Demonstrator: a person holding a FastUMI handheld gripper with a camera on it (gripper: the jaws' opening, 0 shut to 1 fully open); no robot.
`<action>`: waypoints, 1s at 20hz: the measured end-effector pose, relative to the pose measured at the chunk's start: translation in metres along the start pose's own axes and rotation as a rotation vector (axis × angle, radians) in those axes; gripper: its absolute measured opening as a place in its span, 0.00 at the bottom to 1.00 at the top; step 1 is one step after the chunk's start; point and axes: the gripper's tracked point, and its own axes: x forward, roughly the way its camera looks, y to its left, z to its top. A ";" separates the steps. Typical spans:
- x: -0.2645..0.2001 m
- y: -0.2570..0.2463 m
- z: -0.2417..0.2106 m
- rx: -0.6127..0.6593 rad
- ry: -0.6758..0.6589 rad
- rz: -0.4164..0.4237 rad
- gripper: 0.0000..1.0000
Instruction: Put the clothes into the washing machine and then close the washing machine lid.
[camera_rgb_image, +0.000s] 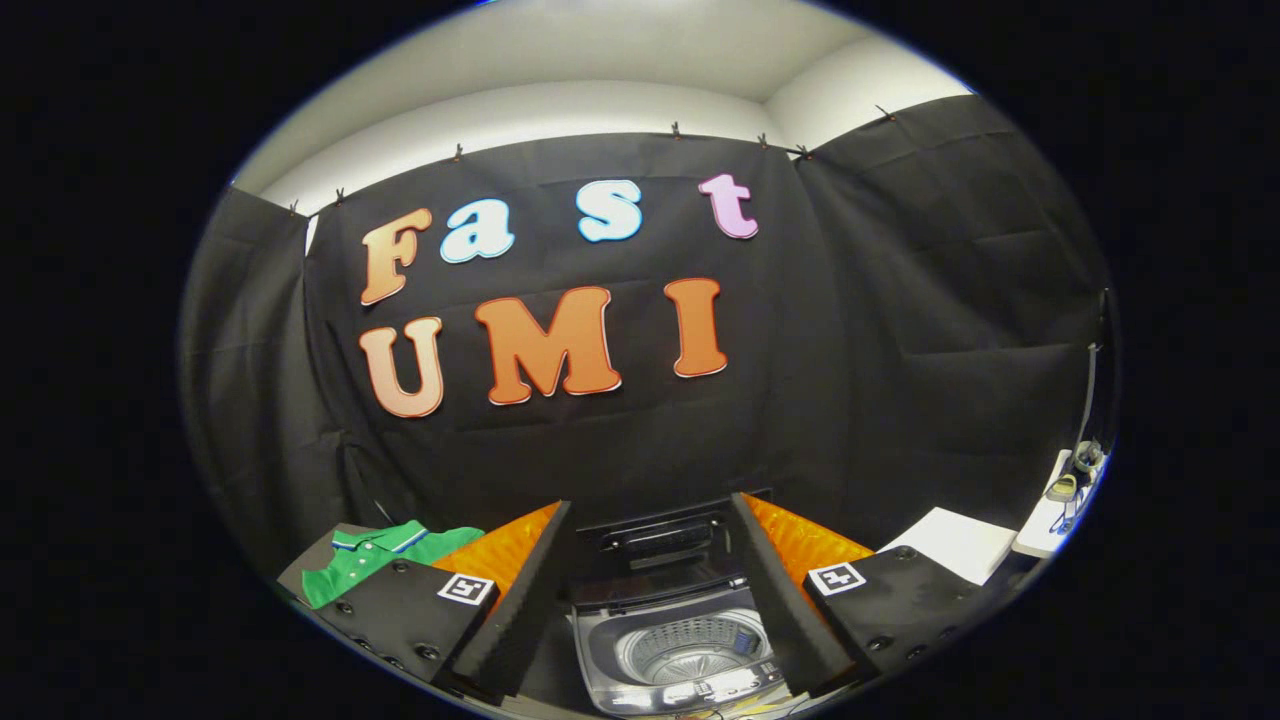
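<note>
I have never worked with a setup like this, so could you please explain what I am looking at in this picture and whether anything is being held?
This picture comes from a fisheye camera that rides on a hand-held two-finger gripper and looks forward along its fingers. A person carries the tool; there is no robot arm. The two wedge shapes low in the view are the fingers, standing wide apart with nothing between them, so nothing is held.

Through the gap, just beyond the fingers, sits a small top-loading washing machine. Its lid is raised at the back and the ribbed drum is open; I see no clothes inside.

Beyond the left finger lies a green polo shirt with a striped collar, presumably the garment to load. Beyond the right finger is a white block; past it, a white ledge carries small items too unclear to name.
</note>
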 end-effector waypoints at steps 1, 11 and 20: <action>0.002 0.013 -0.002 -0.001 0.006 0.021 0.98; 0.017 0.167 -0.043 -0.039 0.116 0.263 0.98; 0.012 0.300 -0.112 -0.122 0.244 0.457 0.99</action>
